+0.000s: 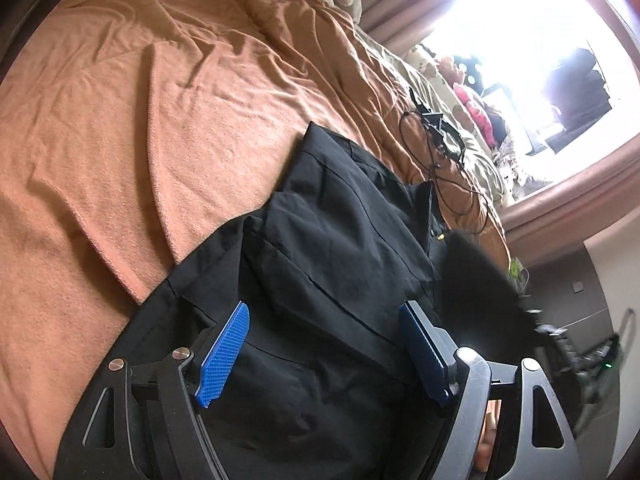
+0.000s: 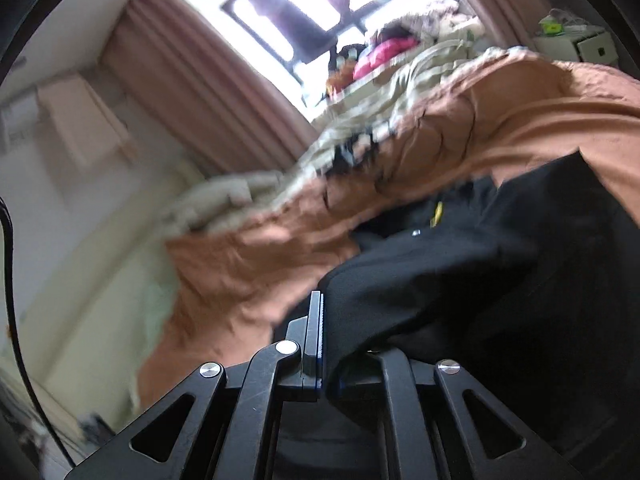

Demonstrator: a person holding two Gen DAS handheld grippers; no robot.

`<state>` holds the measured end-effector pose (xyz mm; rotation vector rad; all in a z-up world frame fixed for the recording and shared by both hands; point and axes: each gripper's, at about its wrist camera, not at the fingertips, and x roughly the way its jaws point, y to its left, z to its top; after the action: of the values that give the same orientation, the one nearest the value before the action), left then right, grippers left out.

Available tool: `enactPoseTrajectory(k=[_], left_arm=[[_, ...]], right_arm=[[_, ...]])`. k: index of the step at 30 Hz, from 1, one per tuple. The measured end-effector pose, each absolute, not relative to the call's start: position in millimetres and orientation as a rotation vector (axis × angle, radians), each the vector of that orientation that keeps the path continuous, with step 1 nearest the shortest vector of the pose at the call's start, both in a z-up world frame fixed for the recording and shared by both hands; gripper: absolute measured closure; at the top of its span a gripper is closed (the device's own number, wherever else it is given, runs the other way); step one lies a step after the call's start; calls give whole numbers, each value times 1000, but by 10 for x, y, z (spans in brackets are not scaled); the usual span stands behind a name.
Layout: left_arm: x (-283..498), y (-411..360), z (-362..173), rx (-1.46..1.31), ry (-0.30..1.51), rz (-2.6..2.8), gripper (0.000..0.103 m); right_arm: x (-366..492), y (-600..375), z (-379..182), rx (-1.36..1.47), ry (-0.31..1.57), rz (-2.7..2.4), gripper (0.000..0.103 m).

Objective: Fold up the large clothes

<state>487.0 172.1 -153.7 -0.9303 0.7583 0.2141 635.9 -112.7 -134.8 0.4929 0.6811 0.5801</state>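
A large black garment (image 1: 340,240) lies on an orange blanket (image 1: 140,120) on a bed. My left gripper (image 1: 326,312) is open, its blue pads (image 1: 224,354) spread wide just above the garment, holding nothing. My right gripper (image 2: 326,304) is shut on a fold of the black garment (image 2: 460,272), which drapes over its right finger and hides it. The same garment edge lifted by the right gripper shows blurred in the left wrist view (image 1: 480,276). The right wrist view is motion-blurred.
Black cables and a small device (image 1: 436,136) lie on the blanket beyond the garment. A beige quilt (image 2: 360,128) and pink items (image 2: 384,52) sit by the bright window (image 2: 304,0). Curtains (image 2: 192,80) hang at the left. A bedside stand (image 2: 576,46) stands at the right.
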Motion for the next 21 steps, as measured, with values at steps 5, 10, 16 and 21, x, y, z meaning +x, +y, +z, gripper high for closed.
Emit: enactPoseTrajectory(k=[5, 10, 16, 21], left_arm=[[4876, 1687, -1509, -915, 761, 208, 25], [4945, 1558, -1492, -879, 781, 179, 25], [5052, 1270, -1433, -785, 811, 140, 25], [5197, 867, -1369, -658, 837, 78, 25]], right_arm=[[6264, -1064, -1690, 457, 867, 628, 32], [5999, -1636, -1660, 482, 885, 500, 32], [5721, -2276, -1583, 478, 866, 351, 32], [5628, -2665, -1725, 539, 877, 279, 32]])
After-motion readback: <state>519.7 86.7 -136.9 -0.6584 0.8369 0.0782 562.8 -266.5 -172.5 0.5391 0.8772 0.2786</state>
